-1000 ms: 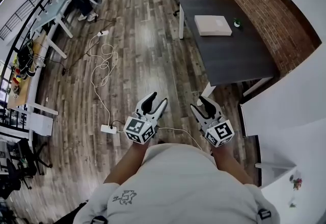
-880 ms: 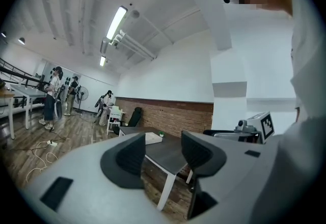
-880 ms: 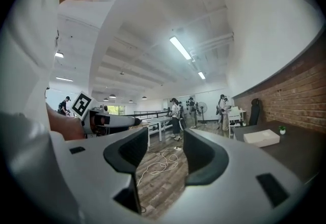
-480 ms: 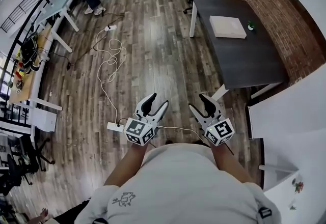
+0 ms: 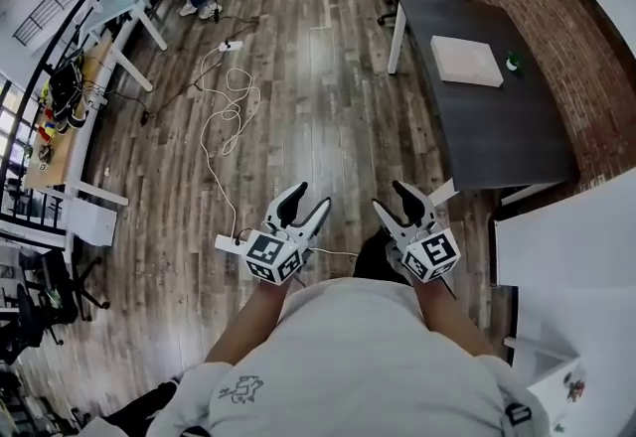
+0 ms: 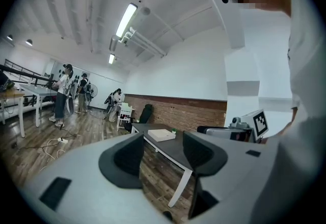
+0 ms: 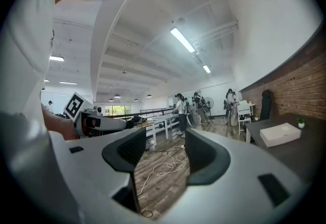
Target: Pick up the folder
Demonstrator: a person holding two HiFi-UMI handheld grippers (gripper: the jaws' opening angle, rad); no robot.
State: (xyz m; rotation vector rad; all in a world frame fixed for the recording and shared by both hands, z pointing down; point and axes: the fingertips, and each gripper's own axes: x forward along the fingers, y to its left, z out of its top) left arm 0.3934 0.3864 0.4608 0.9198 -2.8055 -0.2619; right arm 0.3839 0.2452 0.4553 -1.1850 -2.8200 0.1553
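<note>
Currently, the person is holding the left gripper (image 5: 308,199) and the right gripper (image 5: 395,199) out in front of the body, above a wooden floor (image 5: 298,97), both pointing roughly level. Each gripper's jaws are standing spread apart, having just been opening, with nothing between them. The folder (image 5: 466,61) is lying flat on a dark table (image 5: 497,142) ahead and to the right, well apart from both grippers and close to a brick wall (image 5: 586,48).

Judging from this, the folder is probably sitting flush on the tabletop. A jaw coming in level may be skidding over it or shoving it along instead of getting under an edge. Such a shove could be knocking the small green plant (image 5: 513,61) just beside it. The white cable (image 5: 224,112) looping over the floor may be posing a trip risk.

The folder is showing as a pale, off-white rectangle, closed, plain and fairly thick.
</note>
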